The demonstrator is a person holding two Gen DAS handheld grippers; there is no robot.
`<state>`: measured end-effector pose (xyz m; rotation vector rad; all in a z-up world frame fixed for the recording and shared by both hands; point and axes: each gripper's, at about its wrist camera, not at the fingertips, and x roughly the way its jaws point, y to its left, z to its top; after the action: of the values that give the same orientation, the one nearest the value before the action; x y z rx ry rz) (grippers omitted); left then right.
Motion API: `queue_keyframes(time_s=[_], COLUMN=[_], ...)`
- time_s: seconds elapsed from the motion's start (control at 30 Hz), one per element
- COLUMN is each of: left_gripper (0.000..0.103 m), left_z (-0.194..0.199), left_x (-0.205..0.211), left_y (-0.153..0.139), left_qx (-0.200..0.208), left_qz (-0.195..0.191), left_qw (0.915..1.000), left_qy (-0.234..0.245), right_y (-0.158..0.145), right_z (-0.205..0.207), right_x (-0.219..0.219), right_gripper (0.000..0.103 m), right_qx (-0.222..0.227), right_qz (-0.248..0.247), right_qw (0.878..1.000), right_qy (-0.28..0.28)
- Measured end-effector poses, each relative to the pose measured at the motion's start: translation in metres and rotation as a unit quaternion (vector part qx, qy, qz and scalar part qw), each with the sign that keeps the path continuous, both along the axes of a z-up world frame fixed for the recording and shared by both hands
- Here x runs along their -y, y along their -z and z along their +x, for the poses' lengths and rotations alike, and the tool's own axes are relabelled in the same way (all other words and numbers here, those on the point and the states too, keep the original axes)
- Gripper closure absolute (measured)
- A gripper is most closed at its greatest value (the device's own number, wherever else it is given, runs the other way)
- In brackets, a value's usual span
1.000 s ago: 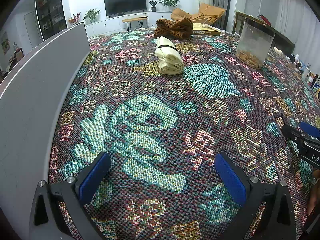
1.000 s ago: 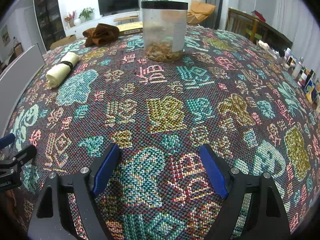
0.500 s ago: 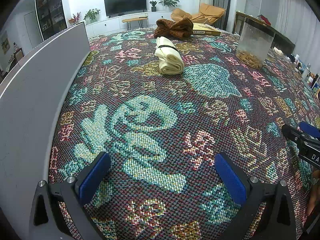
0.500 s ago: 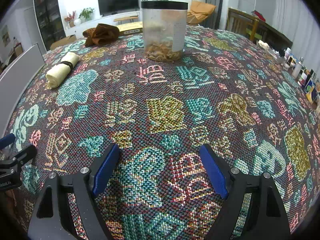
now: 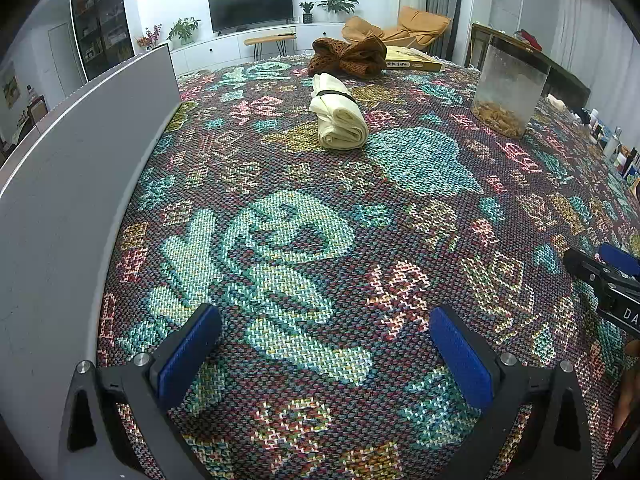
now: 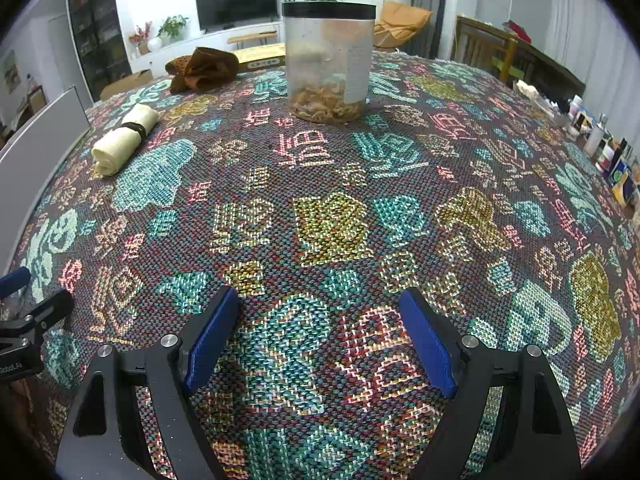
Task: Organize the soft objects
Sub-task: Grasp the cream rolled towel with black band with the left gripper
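- Our left gripper (image 5: pixel 324 344) and right gripper (image 6: pixel 320 326) hover released, grasping nothing.
- A cream roll (image 5: pixel 339 117) lies toward the table's (image 5: pixel 360 216) far edge, a brown cloth (image 5: pixel 347 57) beyond.

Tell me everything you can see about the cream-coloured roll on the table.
The cream roll is soft fabric, rolled or folded into a thick bundle and cinched by a dark band near its far end. It lies flat on the patterned tablecloth, apart from the brown cloth behind it and the plastic jar. No fingers touch it.
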<state>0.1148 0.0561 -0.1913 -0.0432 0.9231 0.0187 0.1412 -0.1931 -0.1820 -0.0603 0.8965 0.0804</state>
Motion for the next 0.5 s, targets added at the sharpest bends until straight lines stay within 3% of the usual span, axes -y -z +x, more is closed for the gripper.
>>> queue_keyframes(time_s=[0.2, 0.33, 0.4, 0.5], left_gripper=[0.000, 0.000, 0.000, 0.000], left_z=[-0.001, 0.019, 0.035, 0.072], left_x=[-0.001, -0.002, -0.005, -0.006], left_y=[-0.002, -0.009, -0.019, -0.035], left_qx=[-0.004, -0.043, -0.037, -0.014], left_qz=[0.001, -0.018, -0.042, -0.036], left_qw=[1.0000, 0.9989, 0.9984, 0.9992], left_qy=[0.000, 0.001, -0.003, -0.010], right_y=[0.000, 0.000, 0.000, 0.000], right_z=[0.000, 0.000, 0.001, 0.001], right_x=[0.000, 0.000, 0.000, 0.000], right_gripper=[0.018, 0.018, 0.018, 0.017], right_qx=[0.000, 0.000, 0.000, 0.000], right_qz=[0.000, 0.001, 0.001, 0.001], right_qw=[1.000, 1.000, 1.000, 1.000], right_qy=[0.000, 0.000, 0.000, 0.000])
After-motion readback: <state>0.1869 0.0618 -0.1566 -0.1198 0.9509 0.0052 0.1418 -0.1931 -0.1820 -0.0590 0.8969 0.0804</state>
